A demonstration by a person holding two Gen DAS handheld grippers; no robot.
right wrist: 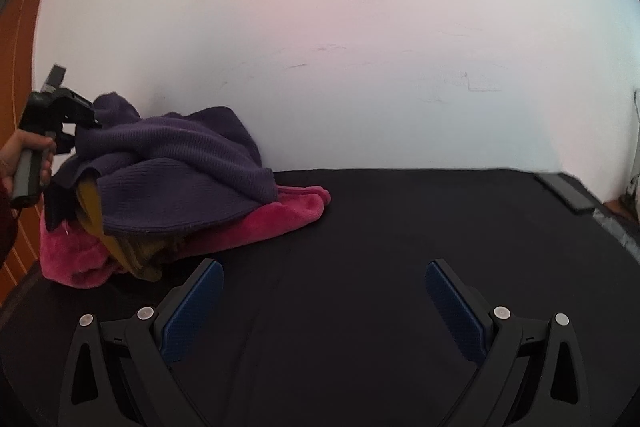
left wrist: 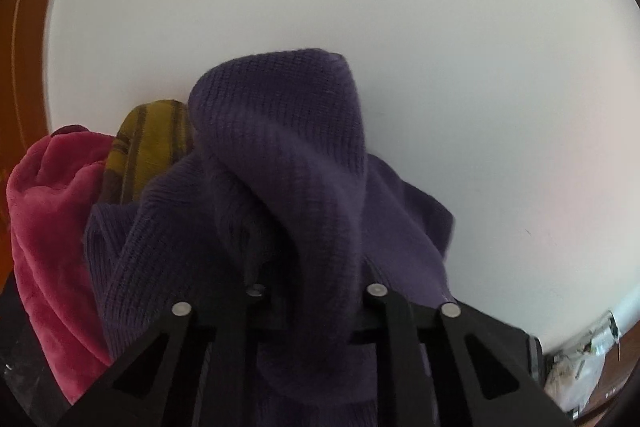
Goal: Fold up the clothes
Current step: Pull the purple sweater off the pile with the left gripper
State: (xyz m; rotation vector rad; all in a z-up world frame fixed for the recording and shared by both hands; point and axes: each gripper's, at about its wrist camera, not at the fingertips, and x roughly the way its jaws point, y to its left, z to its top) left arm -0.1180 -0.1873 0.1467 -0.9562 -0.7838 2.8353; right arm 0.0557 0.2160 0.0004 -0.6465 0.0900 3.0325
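Heaped on the black table top [right wrist: 380, 227], against the white wall [right wrist: 360, 27], at its left end as the right wrist view shows it: a pile of three garments. Uppermost, a purple knit sweater [right wrist: 180, 171], draped over a mustard striped cloth [right wrist: 132, 251], itself bedded on a pink fleece piece [right wrist: 280, 219] with one end spilling out toward the table's middle. Clamped on a bunched fold of the sweater, at the pile's far left side: the left gripper [left wrist: 312, 311], fingers drawn together with thick purple knit swelling up between and over them in the left wrist view, fingertips buried in the cloth; a hand [right wrist: 24, 155] around its handle beside the pile. Well apart from the pile, low over bare black table: the right gripper [right wrist: 324, 307], blue pads [right wrist: 196, 307] spread wide, nothing between them. Judging by the ribbed weave and the rounded, slumping folds: soft, bulky, fairly light, stretchy, no stiffness to keep any shape, clingy rather than slippery against the fleece beneath, so likely to drag its neighbours along when lifted. Nothing fragile. Best taken at an edge rather than a mid-body bunch: a hem, shoulder or cuff, one corner per gripper, for spreading flat on the open table right of the pile. Hem and sleeves hard to pick out in the tangle; a shake-out probably needed first.
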